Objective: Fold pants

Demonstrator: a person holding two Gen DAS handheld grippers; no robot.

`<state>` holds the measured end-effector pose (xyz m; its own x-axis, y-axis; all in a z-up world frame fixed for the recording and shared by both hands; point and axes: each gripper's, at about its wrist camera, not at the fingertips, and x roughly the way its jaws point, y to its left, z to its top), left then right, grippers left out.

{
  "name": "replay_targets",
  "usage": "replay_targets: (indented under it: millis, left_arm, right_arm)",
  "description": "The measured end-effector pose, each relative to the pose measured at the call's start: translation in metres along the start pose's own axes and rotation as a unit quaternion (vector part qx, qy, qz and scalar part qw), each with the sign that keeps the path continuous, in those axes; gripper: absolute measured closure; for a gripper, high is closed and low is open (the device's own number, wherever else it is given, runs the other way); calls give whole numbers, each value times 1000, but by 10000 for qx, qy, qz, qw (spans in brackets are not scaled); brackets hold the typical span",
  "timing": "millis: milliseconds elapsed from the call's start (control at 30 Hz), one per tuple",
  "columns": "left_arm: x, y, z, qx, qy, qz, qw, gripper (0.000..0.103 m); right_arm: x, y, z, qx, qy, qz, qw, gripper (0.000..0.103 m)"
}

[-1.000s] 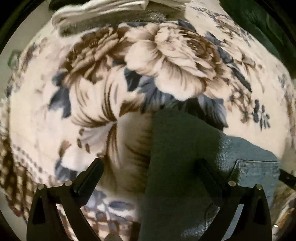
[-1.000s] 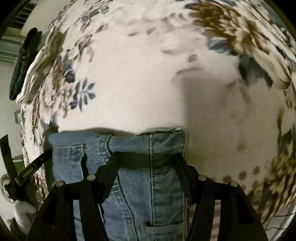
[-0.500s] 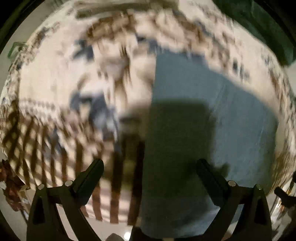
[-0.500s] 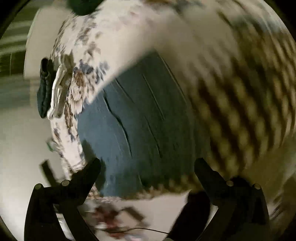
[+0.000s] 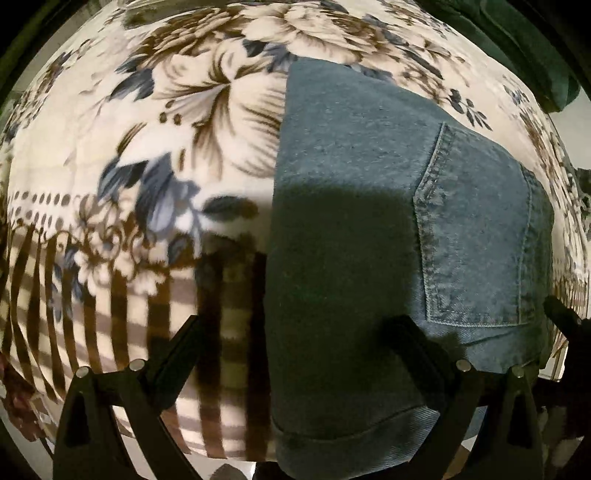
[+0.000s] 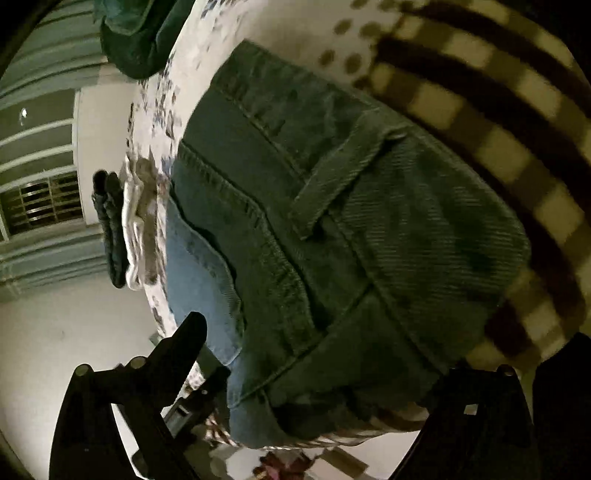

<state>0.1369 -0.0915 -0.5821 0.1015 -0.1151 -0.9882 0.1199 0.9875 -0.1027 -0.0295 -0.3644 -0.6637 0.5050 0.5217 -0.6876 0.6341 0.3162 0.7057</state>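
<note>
Denim pants lie folded on floral blanket; both tools gape apart, empty.

A home bedroom: floral blanket and barred window.

Blue denim pants — cream blanket, brown-and-blue floral, brown-striped border

**Floral bed, folded denim on top**

A bed covered by a cream blanket printed with brown and blue flowers and a brown-striped border carries the folded blue denim pants, back pocket up, lying flat near the striped edge. Dark green fabric rests at the far side, with folded clothes stacked beyond.
</note>
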Motion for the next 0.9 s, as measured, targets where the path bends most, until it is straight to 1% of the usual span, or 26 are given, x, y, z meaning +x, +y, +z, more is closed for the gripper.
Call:
replay_targets:
  millis: [67, 133, 167, 200, 267, 300, 333, 367, 400, 433, 500, 533, 567, 600, 633, 667, 700, 733, 767, 833, 900]
  left_arm:
    - [1, -1, 2, 34, -2, -6, 10000, 0]
    - [2, 0, 5, -25, 21, -69, 10000, 0]
    - [3, 3, 4, -111, 57, -147, 9998, 0]
    - [2, 9, 4, -203, 94, -249, 9994, 0]
    - [3, 20, 10, -460, 125, -629, 9969, 0]
    - [1, 30, 8, -559, 136, -801, 9951, 0]
    - [4, 37, 9, -708, 167, -1040, 9919, 0]
    - [11, 46, 11, -907, 231, -1280, 9873, 0]
    - [15, 53, 12, -1040, 246, -1419, 9841, 0]
    - [18, 60, 13, -1170, 240, -1557, 9806, 0]
    - [25, 70, 17, -1349, 240, -1839, 9733, 1]
    - [26, 71, 19, -1343, 241, -1904, 9722, 1]
    - [26, 71, 21, -1294, 208, -1940, 9722, 2]
    - [23, 69, 20, -1217, 131, -1984, 9724, 8]
    - [18, 65, 19, -1076, 10, -2003, 9738, 19]
    - [9, 54, 15, -937, -53, -2107, 9730, 54]
    - [5, 43, 17, -780, -80, -2098, 9746, 62]
    - [-4, 38, 17, -636, -146, -1982, 9780, 67]
    - [-11, 34, 16, -549, -208, -2082, 9763, 82]
    - [-23, 31, 16, -585, -259, -2096, 9757, 85]
    - [-36, 28, 15, -696, -285, -2139, 9740, 88]
  right_arm:
    - [4, 4, 2, -56, 41, -63, 10000, 8]
    - [3, 10, 1, -77, 161, 53, 9998, 13]
    - [2, 14, 1, -80, 204, 187, 9996, 15]
    - [-1, 21, -1, -92, 252, 535, 9982, 16]
    - [-6, 31, 0, -161, 228, 938, 9952, 16]
    - [-6, 31, 1, -146, 178, 957, 9951, 16]
    - [-5, 29, 4, -124, 170, 880, 9959, 16]
    - [1, 24, 8, -120, 220, 701, 9972, 16]
    - [13, 16, 13, -56, 349, 489, 9982, 16]
    - [23, 8, 16, 90, 454, 431, 9980, 16]
    - [28, 3, 19, 286, 364, 657, 9968, 16]
    - [28, 6, 19, 290, 333, 674, 9968, 17]
    - [28, 13, 17, 193, 289, 600, 9976, 20]
    - [27, 18, 15, 75, 254, 472, 9985, 26]
    - [27, 21, 12, 9, 239, 365, 9990, 44]
    - [27, 23, 10, -45, 243, 343, 9991, 50]
    - [26, 26, 7, -48, 253, 346, 9991, 51]
    - [23, 28, 6, -40, 235, 327, 9992, 53]
    - [21, 31, 5, -7, 219, 333, 9992, 55]
    - [10, 37, 4, 26, 203, 317, 9993, 57]
    - [-2, 48, 5, -76, 205, 301, 9993, 58]
